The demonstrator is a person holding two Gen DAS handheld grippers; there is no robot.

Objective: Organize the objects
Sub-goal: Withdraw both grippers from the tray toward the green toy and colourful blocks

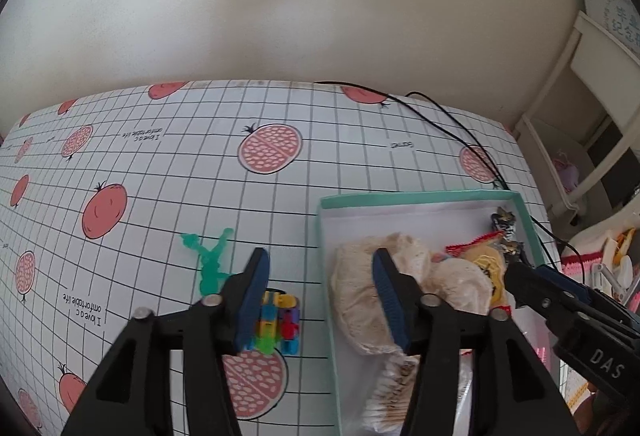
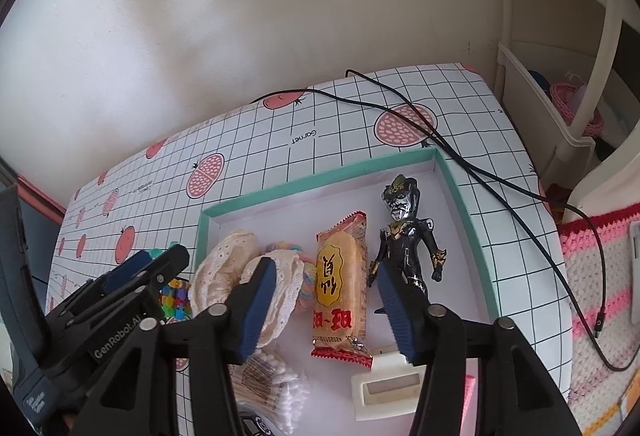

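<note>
A shallow teal-rimmed box [image 1: 400, 196] [image 2: 320, 180] lies on the checked tablecloth. It holds a cream lace cloth [image 1: 380, 288] [image 2: 228, 264], an orange snack packet [image 2: 340, 288] [image 1: 488, 268], a black and gold toy figure [image 2: 408, 236] [image 1: 506, 232], a pastel hair tie [image 2: 288, 248], cotton swabs [image 2: 272, 384] [image 1: 396, 388] and a white plastic piece [image 2: 384, 384]. Left of the box sit a colourful block toy [image 1: 280, 324] [image 2: 176, 300] and a green plastic figure [image 1: 210, 264]. My left gripper [image 1: 322, 296] [image 2: 156, 260] is open over the box's left wall. My right gripper [image 2: 326, 300] [image 1: 532, 272] is open above the snack packet, holding nothing.
A black cable [image 2: 480, 164] [image 1: 452, 116] runs across the table's far right corner and down over a pink crocheted mat [image 2: 600, 276]. A cream shelf unit [image 2: 560, 108] [image 1: 580, 116] stands right of the table. A pale wall backs the table.
</note>
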